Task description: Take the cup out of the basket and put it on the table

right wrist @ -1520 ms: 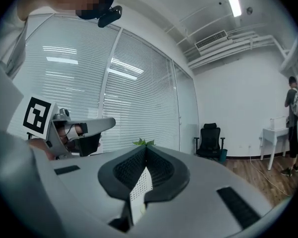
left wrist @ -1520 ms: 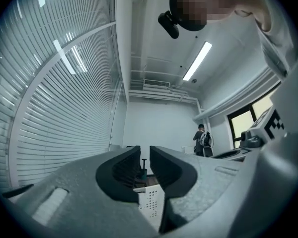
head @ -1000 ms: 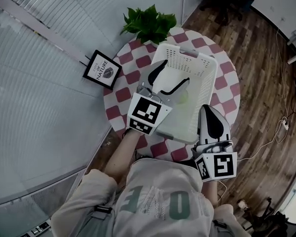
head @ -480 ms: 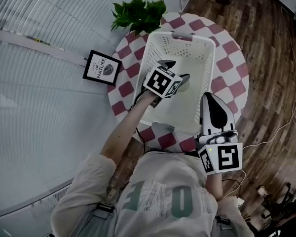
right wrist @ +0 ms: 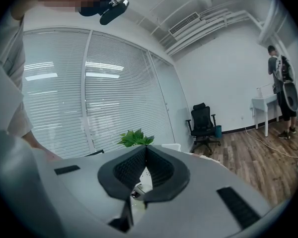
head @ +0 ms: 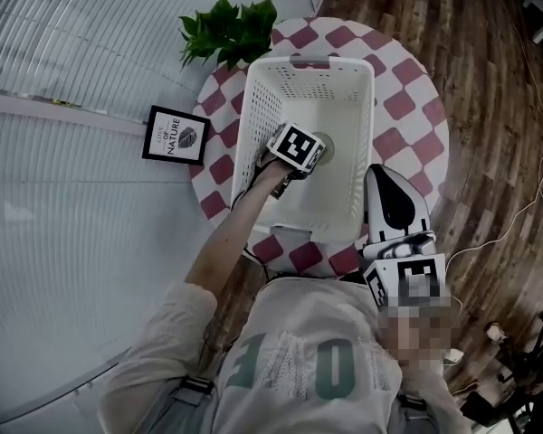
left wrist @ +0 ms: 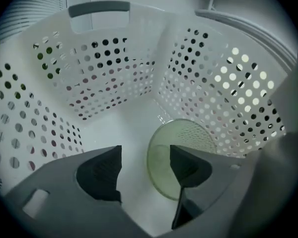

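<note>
Lying in the basket (left wrist: 114, 83), the cup (left wrist: 188, 135) sits before the left tool (left wrist: 145, 151), jaws parted; right tool (right wrist: 145, 150) closed, empty.

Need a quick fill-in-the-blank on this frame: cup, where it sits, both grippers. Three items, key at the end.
1. The pale green cup lies inside the white ____.
2. The left gripper reaches down to the cup with its jaws ____, not yet closed on it.
3. The right gripper waits away from the cup, its jaws ____ with nothing between them.

Missing words: basket; open; shut
</note>
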Available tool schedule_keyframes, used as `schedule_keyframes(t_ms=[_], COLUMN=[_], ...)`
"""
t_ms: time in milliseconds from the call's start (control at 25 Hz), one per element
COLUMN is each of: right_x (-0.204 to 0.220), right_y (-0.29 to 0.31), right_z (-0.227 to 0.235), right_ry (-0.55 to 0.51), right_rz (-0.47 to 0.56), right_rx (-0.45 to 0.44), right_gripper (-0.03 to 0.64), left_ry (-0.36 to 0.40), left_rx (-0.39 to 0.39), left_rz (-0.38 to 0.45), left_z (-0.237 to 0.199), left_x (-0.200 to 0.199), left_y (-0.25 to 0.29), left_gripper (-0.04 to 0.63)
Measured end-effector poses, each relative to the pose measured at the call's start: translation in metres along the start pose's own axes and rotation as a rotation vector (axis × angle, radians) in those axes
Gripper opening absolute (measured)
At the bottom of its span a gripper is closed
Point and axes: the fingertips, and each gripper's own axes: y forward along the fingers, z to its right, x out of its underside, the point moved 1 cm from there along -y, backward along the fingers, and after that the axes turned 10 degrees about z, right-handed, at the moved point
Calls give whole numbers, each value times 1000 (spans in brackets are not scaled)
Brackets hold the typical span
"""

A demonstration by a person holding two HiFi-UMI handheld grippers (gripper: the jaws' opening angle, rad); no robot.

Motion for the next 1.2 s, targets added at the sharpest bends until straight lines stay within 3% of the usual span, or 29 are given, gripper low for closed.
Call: schedule_keyframes(t_ms=[360, 520, 680, 800, 1000, 1200], right_x=[5, 9, 9, 9, 7, 2], right_y=[-4, -3, -1, 0, -1, -2], right_z=[-6, -12, -19, -21, -22, -26], right_ry=[-37, -43, -57, -66, -72, -78], right_rz=[-37, -48, -62, -72, -67, -61], right_rx=[-10, -15, -39, -40, -39, -46], right_gripper=[10, 10, 9, 10, 9, 10], left_ry=[-78, -45, -15, -35, -76, -56], left_rx=[34, 60, 34, 17, 36, 21], left_rz=[-112, -179, -203, -223, -231, -210], left_z=[-1, 5, 5, 0, -2, -4], left_x=[17, 19, 22, 26, 27, 23], left_y=[21, 24, 25, 28, 28, 25], left_gripper=[301, 192, 90, 32, 28, 25])
